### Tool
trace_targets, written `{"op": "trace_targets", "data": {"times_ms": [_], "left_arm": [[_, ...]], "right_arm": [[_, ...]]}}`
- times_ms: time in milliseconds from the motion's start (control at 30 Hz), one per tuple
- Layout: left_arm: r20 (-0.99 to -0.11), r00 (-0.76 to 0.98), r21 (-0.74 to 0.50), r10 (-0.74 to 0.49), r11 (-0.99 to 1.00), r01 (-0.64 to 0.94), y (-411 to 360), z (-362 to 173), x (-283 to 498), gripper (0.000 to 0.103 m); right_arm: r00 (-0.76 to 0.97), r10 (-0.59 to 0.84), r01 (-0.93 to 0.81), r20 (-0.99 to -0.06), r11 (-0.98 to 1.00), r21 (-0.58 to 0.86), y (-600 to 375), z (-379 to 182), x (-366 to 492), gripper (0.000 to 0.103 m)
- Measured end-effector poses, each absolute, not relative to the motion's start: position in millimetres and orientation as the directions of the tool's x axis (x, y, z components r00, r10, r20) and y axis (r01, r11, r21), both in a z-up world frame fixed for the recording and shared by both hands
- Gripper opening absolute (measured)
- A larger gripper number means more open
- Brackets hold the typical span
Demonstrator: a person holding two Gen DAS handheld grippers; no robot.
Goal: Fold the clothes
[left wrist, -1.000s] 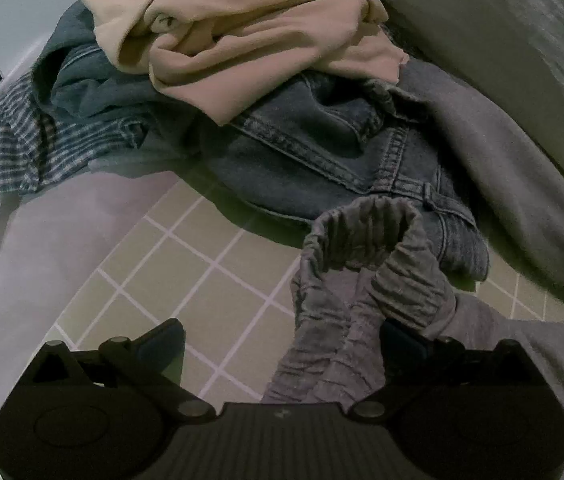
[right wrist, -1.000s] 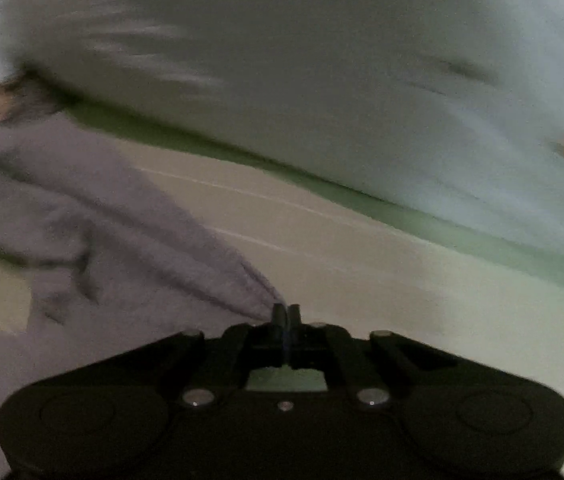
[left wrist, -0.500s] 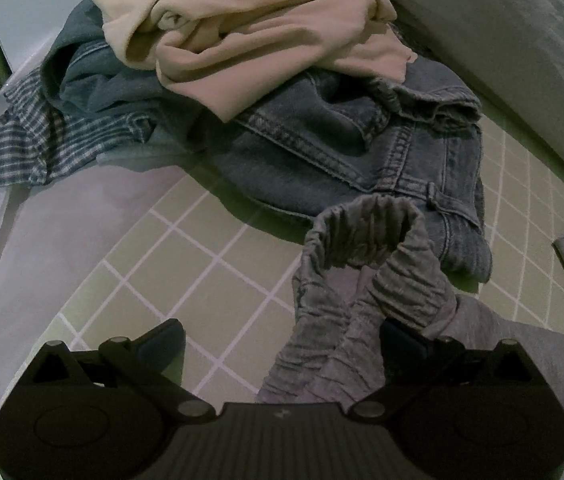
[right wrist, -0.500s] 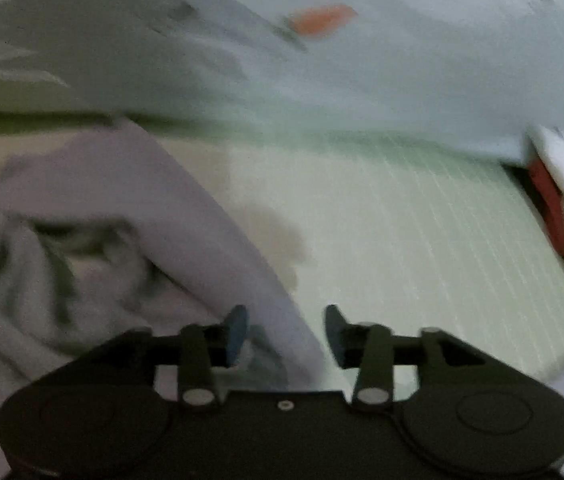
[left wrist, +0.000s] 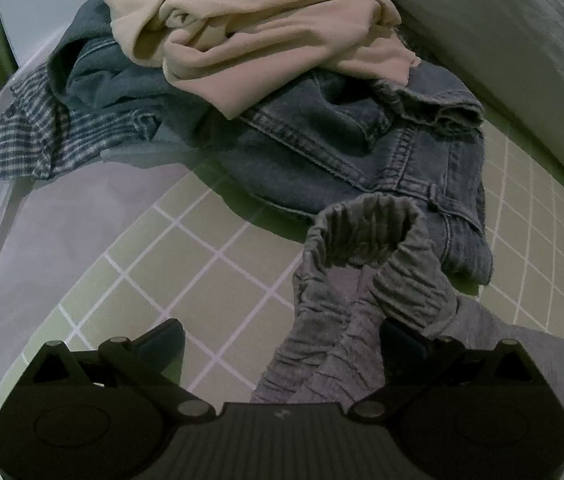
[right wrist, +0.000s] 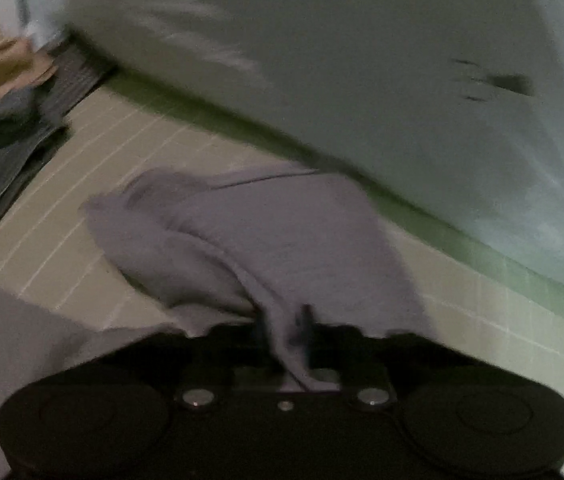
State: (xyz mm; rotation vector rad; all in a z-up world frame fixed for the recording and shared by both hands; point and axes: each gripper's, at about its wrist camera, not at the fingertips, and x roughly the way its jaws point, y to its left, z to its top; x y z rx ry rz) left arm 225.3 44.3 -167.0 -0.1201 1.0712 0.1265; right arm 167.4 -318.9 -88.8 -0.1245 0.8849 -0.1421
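pale green tiling with white grid lines is covering the work surface [left wrist: 186,280], and a big whitish cushion-like mass [right wrist: 361,60] is rising behind it.

on that tiling the left gripper [left wrist: 282,340] is standing with its jaws spread wide. the gathered waistband [left wrist: 365,240] of the grey garment [left wrist: 521,352] is looping up between them and draping over the right-hand finger [left wrist: 401,344], while the left-hand finger [left wrist: 162,340] is touching nothing and showing bare tile beside it. no pinch is showing here; the cloth is hanging on one finger only. this tool is pointing steeply down at the surface.

the right gripper [right wrist: 285,328] has just been closing, and its jaws are now pressed nearly together with a fold of the same grey garment [right wrist: 282,240] caught between them. the cloth is bunching up ahead of the fingertips and spreading out across the tiles toward the whitish mass. this view is blurred, so the exact contact at the pads is hard to make out. the tool is angling downward too.

beyond the left gripper, a pile of clothes is lying on the surface: denim jeans [left wrist: 341,140] just behind the waistband, a beige top [left wrist: 262,32] heaped on the jeans, and a striped checked cloth [left wrist: 42,136] trailing out at the left edge. the same pile is appearing at the far left of the right wrist view.
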Motion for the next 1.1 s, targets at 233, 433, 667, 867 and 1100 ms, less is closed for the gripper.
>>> {"op": "trace_targets", "data": {"times_ms": [233,433,667,867,1100], "left_arm": [[-0.880,0.473,-0.038,0.042,0.987,-0.158,45,-166,226,0.103],[-0.890,0.455,-0.052,0.029,0.985,-0.165,49,-159,229,0.103],[-0.848,0.531,-0.107,-0.012,0.983,-0.148,45,-122,223,0.103],[-0.850,0.525,-0.123,-0.046,0.986,-0.112,29,-120,228,0.102],[-0.869,0.493,-0.078,-0.040,0.995,-0.056,10,-134,238,0.090]], "right_arm": [[0.500,-0.606,0.589,-0.619,0.762,-0.270,-462,-45,74,0.005],[0.208,-0.699,0.815,-0.684,0.511,-0.274,-548,-54,4,0.029],[0.349,-0.596,0.829,-0.723,0.556,-0.059,-529,-57,-7,0.058],[0.399,-0.471,0.821,-0.787,0.566,0.077,-527,-74,30,0.076],[0.292,-0.413,0.906,-0.863,0.407,0.112,-547,-109,48,0.082]]}}
